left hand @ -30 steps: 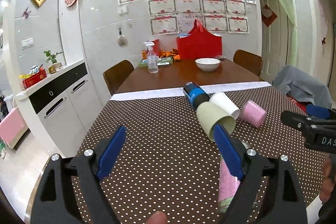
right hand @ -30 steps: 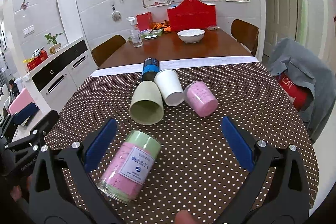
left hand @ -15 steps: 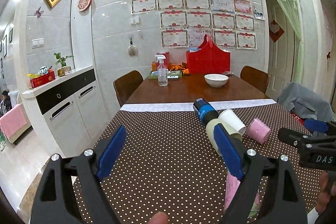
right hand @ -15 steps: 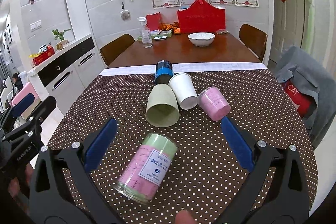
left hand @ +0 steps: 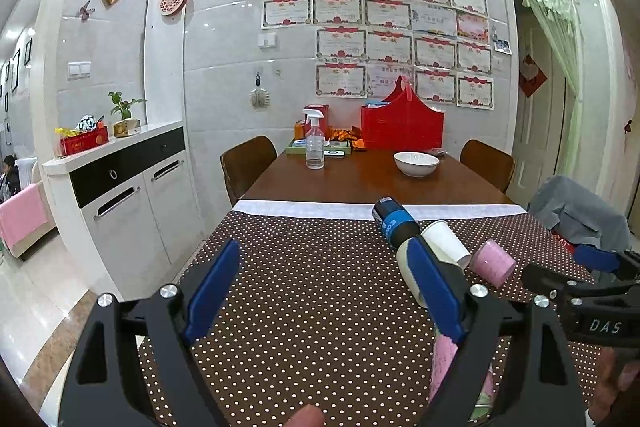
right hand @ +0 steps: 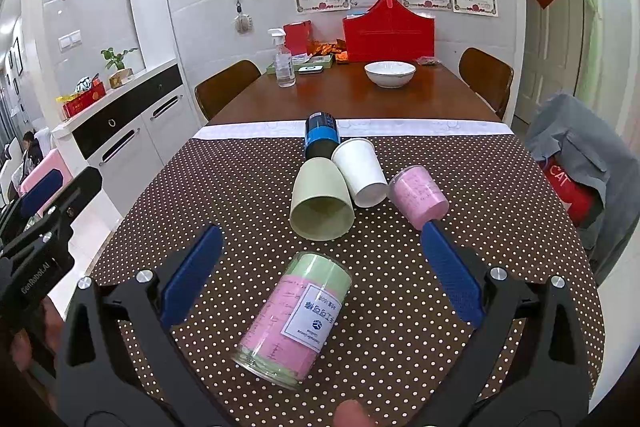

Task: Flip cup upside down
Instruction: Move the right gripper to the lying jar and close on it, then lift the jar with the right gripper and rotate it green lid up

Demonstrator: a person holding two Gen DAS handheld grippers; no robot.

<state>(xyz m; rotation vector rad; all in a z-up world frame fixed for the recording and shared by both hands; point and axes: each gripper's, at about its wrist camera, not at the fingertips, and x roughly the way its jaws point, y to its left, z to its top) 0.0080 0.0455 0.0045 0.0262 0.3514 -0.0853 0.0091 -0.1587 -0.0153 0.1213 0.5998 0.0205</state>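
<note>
Progress: nothing flipped yet; every cup lies on its side, so grasping, turning and setting down all remain.
Cups: the pale green plastic cup [right hand: 322, 205], white paper cup [right hand: 360, 171] and small pink cup [right hand: 418, 195] cluster mid-counter on the brown dotted cloth [right hand: 240, 187]; a pink-and-green labelled cylinder [right hand: 294, 317] lies nearer the front edge.
Right gripper [right hand: 320, 279]: fingers spread wide, empty, hovering over the cylinder.
Left gripper [left hand: 328, 291]: fingers spread, empty, near the left edge.

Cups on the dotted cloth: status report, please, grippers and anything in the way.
Left gripper open, right gripper open, both empty. Green cup, white cup, pink cup all on their sides, none flipped. Pink-and-green can lies nearest the right gripper.
</note>
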